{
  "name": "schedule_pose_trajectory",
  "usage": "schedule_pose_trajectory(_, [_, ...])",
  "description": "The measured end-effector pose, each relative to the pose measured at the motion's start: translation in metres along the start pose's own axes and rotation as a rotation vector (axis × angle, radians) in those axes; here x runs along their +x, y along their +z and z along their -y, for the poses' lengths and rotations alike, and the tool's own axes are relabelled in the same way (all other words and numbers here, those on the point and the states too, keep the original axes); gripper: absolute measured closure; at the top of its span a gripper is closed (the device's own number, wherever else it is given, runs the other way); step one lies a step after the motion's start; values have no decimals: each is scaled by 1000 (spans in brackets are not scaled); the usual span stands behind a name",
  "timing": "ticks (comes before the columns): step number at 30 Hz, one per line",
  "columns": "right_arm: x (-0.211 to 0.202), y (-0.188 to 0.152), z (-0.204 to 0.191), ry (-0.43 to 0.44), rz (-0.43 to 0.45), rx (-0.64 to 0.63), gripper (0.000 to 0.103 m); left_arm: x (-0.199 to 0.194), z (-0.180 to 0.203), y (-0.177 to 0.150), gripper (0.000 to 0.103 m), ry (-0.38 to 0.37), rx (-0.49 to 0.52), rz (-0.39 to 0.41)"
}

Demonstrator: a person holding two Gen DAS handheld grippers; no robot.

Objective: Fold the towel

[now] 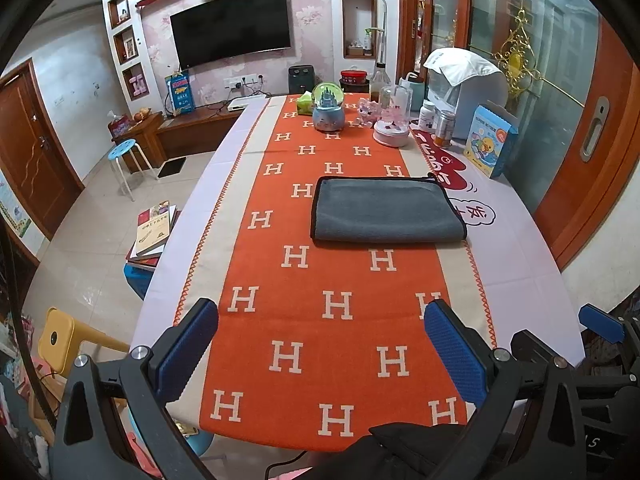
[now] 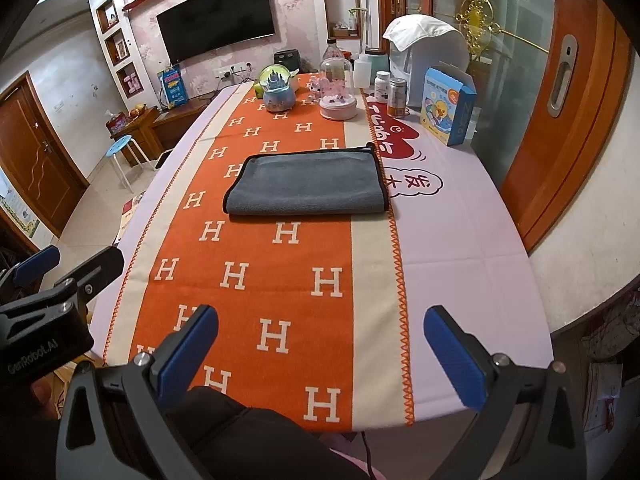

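A grey towel [image 1: 386, 210] with black trim lies folded flat on the orange H-pattern runner [image 1: 312, 320], in the middle of the table; it also shows in the right wrist view [image 2: 308, 182]. My left gripper [image 1: 320, 344] is open and empty, held over the near end of the table, well short of the towel. My right gripper [image 2: 322, 350] is open and empty, also near the front edge. The right gripper shows at the right edge of the left wrist view [image 1: 600, 322], and the left gripper at the left edge of the right wrist view [image 2: 68, 268].
At the far end of the table stand a snow globe [image 1: 328, 106], a glass dome [image 1: 394, 118], bottles [image 1: 438, 120], a white appliance [image 1: 466, 84] and a blue box [image 1: 490, 140]. Left of the table are a blue stool [image 1: 122, 150] and books [image 1: 154, 228].
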State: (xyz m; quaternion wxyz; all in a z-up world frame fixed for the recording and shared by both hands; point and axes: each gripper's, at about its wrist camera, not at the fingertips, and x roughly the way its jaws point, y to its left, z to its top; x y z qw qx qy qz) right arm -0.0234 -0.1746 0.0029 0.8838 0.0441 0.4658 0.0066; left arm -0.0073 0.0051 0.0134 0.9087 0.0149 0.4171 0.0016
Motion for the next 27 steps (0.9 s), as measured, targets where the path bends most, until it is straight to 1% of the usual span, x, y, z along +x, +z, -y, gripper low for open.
schedule_pose_trajectory(27, [3,-3,2,-3,-10,6,0,1,3,-6,1,-1,3,-3])
